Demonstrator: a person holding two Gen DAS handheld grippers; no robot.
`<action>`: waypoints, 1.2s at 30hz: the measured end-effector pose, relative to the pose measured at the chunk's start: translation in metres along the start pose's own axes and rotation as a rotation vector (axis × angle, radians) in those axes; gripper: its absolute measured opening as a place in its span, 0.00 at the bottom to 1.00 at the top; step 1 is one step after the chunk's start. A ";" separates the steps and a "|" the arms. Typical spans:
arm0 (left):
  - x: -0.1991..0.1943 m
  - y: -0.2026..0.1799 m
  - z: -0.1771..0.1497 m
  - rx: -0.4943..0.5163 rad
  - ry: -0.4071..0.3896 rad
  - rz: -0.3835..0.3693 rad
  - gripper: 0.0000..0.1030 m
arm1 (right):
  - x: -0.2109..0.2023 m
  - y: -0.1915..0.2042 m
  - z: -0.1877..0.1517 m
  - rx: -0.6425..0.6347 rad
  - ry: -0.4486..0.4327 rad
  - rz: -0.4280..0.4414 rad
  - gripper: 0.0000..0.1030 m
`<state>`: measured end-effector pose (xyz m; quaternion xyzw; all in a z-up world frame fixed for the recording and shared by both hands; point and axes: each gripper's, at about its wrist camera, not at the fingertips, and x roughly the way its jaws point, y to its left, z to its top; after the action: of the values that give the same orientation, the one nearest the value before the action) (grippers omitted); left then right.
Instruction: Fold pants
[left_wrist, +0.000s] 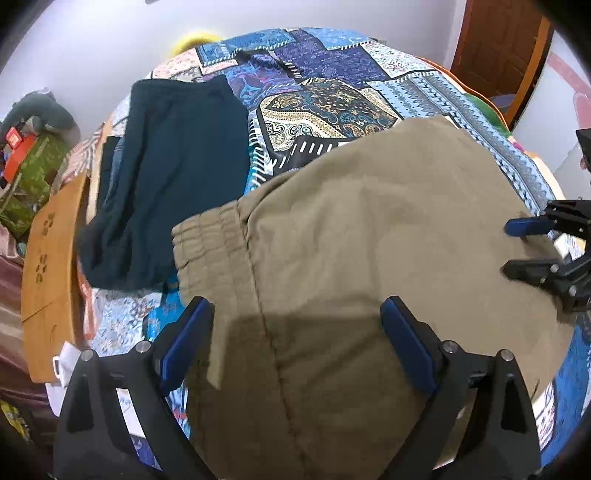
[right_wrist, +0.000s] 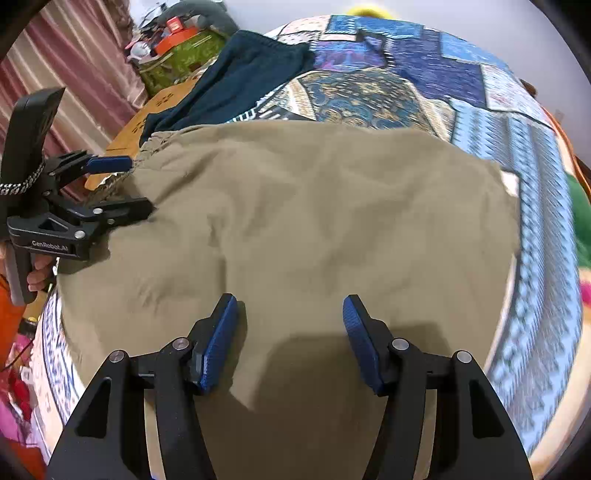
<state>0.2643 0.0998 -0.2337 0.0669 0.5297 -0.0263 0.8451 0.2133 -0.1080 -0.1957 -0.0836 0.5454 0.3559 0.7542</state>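
The khaki cotton pants (left_wrist: 351, 229) lie spread flat on the bed's blue patchwork-print quilt (left_wrist: 332, 74), elastic waistband toward the left beside a dark teal folded garment (left_wrist: 177, 177). The left tool (left_wrist: 295, 314) hangs over the waistband end with its blue-padded jaws spread wide, nothing between them. The right tool (right_wrist: 290, 306) hovers above the middle of the cloth, jaws parted too (less widely), gripping nothing. A light wooden board (left_wrist: 51, 258) lies off the quilt's left edge.

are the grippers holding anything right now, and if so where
Nothing is held: the left gripper and right gripper are both open above the khaki pants.
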 end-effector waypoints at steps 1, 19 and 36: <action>-0.003 -0.001 -0.005 0.007 -0.007 0.009 0.92 | -0.003 0.000 -0.002 0.007 -0.008 -0.010 0.54; -0.048 0.010 -0.061 -0.135 -0.063 0.048 0.92 | -0.054 -0.029 -0.082 0.202 -0.107 -0.073 0.59; -0.108 0.035 -0.088 -0.397 -0.167 -0.046 0.92 | -0.109 0.006 -0.052 0.134 -0.308 -0.115 0.59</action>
<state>0.1426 0.1442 -0.1715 -0.1154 0.4541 0.0540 0.8818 0.1539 -0.1791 -0.1178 -0.0087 0.4404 0.2836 0.8518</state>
